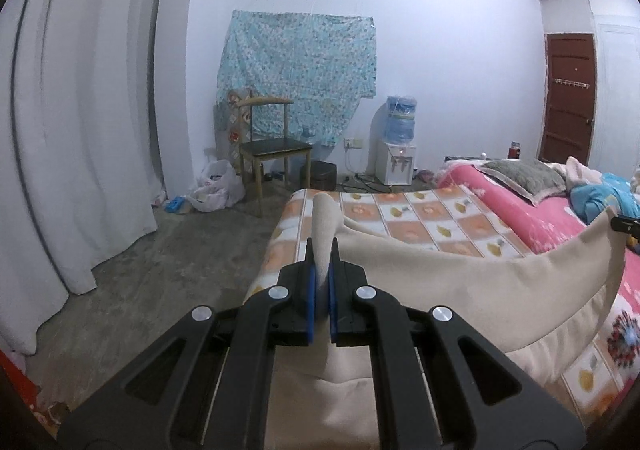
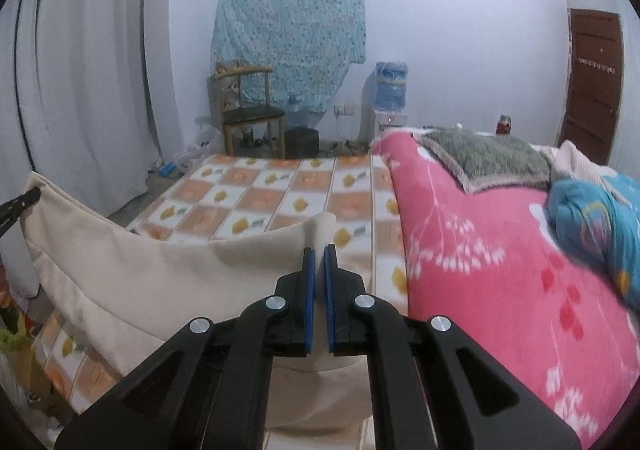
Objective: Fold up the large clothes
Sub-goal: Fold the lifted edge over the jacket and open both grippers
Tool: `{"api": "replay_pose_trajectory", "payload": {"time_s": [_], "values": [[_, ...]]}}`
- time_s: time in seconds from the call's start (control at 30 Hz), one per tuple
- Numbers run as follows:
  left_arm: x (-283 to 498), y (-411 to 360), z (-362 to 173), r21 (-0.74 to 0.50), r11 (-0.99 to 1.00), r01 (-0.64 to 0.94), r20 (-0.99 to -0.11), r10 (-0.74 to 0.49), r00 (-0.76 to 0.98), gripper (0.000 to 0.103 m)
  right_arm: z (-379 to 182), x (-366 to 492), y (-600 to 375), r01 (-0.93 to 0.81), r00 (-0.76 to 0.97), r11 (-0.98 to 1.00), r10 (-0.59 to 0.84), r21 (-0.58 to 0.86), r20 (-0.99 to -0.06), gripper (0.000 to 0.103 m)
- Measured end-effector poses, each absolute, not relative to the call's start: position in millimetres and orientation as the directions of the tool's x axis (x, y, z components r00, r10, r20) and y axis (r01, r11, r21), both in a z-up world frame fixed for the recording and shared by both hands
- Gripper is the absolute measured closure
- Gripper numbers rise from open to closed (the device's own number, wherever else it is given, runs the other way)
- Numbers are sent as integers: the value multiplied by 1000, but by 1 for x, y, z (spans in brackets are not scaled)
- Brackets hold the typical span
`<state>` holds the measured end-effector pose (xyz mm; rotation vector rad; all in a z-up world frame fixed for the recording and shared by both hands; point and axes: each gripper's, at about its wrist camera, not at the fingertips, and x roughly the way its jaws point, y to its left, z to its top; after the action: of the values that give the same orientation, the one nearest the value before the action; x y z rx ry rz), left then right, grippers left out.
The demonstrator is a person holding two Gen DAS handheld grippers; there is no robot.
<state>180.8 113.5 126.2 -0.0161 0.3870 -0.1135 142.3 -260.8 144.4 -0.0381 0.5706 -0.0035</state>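
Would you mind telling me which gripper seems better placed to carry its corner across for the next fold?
Probably the left gripper: it pinches the beige garment at the bed's open edge, while the right gripper sits beside the pink quilt.

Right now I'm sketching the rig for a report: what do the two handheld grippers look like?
Both look alike. The left gripper and right gripper are matte black linkage frames with triangular cutouts, four round silver pivot pins each, and two flat parallel fingers faced with blue pads. No cables, markings, or sleeves are visible in either wrist view.
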Motion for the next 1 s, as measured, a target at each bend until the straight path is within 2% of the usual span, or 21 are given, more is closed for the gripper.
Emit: {"api": "replay_pose_trajectory", "payload": {"time_s": [0.2, 0.4, 0.5, 0.57, 0.67, 0.7, 0.73, 0.77, 0.8, 0.9, 1.0], "values": [[286, 112, 89, -66, 993, 101, -495, -121, 860, 98, 120, 227, -270, -10, 814, 1000, -7, -26, -581, 98], [357, 110, 8, -63, 996, 61, -676, -88, 732, 98, 37, 308, -283, 2, 701, 1000, -4, -3, -713, 98], [369, 118, -19, -93, 995, 36, -732, -93, 675, 97, 2, 325, -290, 15, 652, 999, 14, 31, -758, 98], [372, 125, -24, -131, 991, 26, -741, -115, 661, 94, -10, 326, -292, 21, 639, 999, 23, 47, -769, 98], [374, 134, -26, -145, 989, 1, -744, -110, 659, 82, -16, 326, -297, 30, 637, 997, 37, 73, -770, 97], [376, 140, -27, -158, 987, -19, -749, -108, 654, 74, -17, 327, -301, 42, 634, 995, 42, 89, -772, 96], [380, 145, -28, -177, 983, -38, -752, -110, 650, 65, -17, 328, -304, 51, 631, 993, 48, 104, -774, 91], [382, 150, -28, -205, 977, -64, -755, -116, 645, 60, -18, 328, -310, 78, 626, 989, 47, 123, -778, 86], [383, 158, -29, -234, 968, -96, -758, -119, 641, 56, -17, 328, -316, 104, 623, 985, 43, 137, -781, 76], [378, 179, -19, -300, 936, -182, -740, -107, 664, 56, -10, 322, -330, 175, 625, 970, 24, 169, -780, 74], [363, 183, 6, -268, 943, -196, -701, -51, 712, 59, 9, 310, -327, 231, 640, 972, -111, 52, -760, 74]]}}
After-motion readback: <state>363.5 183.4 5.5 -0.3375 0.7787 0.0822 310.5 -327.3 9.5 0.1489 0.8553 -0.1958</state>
